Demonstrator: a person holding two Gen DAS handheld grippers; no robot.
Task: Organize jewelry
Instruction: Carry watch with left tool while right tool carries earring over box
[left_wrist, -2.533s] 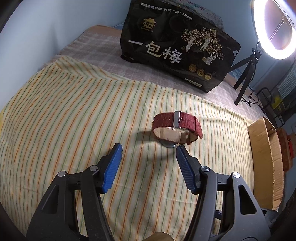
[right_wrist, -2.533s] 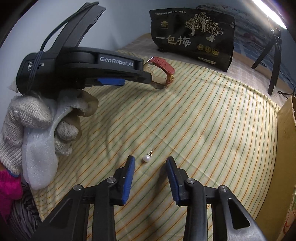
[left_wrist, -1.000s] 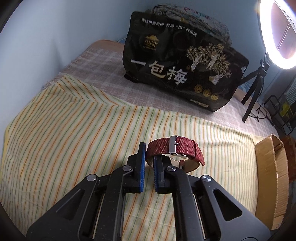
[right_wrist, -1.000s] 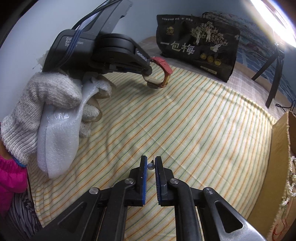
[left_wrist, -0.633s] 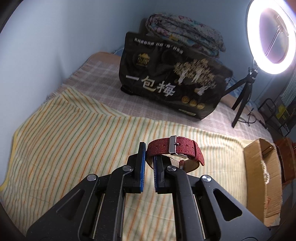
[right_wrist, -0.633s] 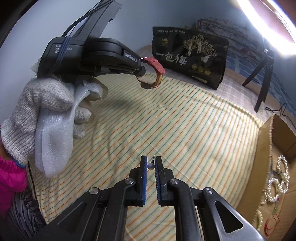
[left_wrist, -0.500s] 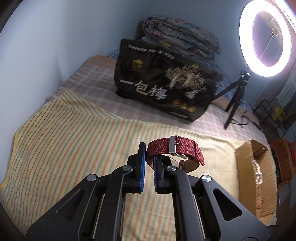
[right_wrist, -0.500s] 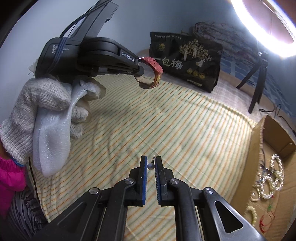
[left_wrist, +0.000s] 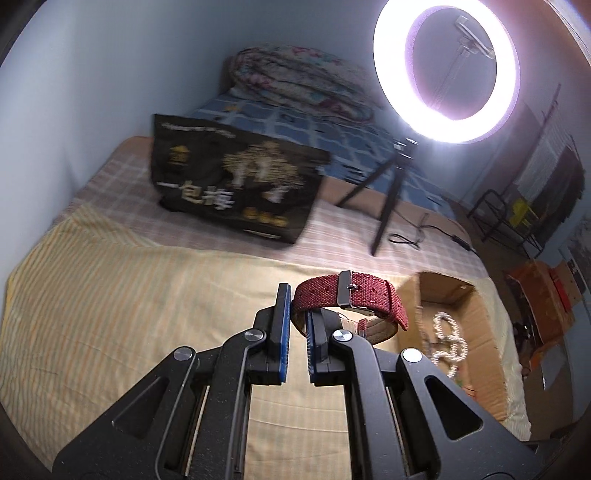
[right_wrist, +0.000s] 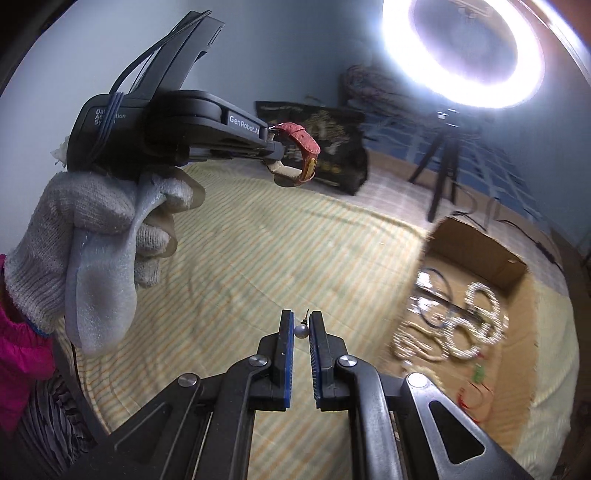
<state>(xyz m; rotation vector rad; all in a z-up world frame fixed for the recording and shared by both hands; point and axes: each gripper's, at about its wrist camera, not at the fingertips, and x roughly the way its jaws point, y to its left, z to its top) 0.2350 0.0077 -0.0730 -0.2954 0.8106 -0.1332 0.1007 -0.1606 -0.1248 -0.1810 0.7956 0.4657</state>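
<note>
My left gripper (left_wrist: 298, 300) is shut on the strap of a red fabric watch (left_wrist: 364, 300) and holds it in the air above the striped cloth (left_wrist: 110, 306). The same watch (right_wrist: 299, 138) shows in the right wrist view, hanging from the left gripper high at the upper left. My right gripper (right_wrist: 301, 320) is shut on a pearl stud earring (right_wrist: 301, 330), its pin pointing up, also lifted off the cloth. An open cardboard box (right_wrist: 476, 243) with several pearl bracelets (right_wrist: 476, 321) lies to the right; it also shows in the left wrist view (left_wrist: 476, 332).
A black printed bag (left_wrist: 236, 184) stands at the back of the bed. A lit ring light (left_wrist: 443, 70) on a small tripod (left_wrist: 388, 199) stands behind the box. A folded quilt (left_wrist: 295, 77) lies at the far end. A gloved hand (right_wrist: 96, 236) holds the left gripper.
Both grippers closed on their items, the left on the watch and the right on the earring, then lifted them off the cloth and swung right toward the box.
</note>
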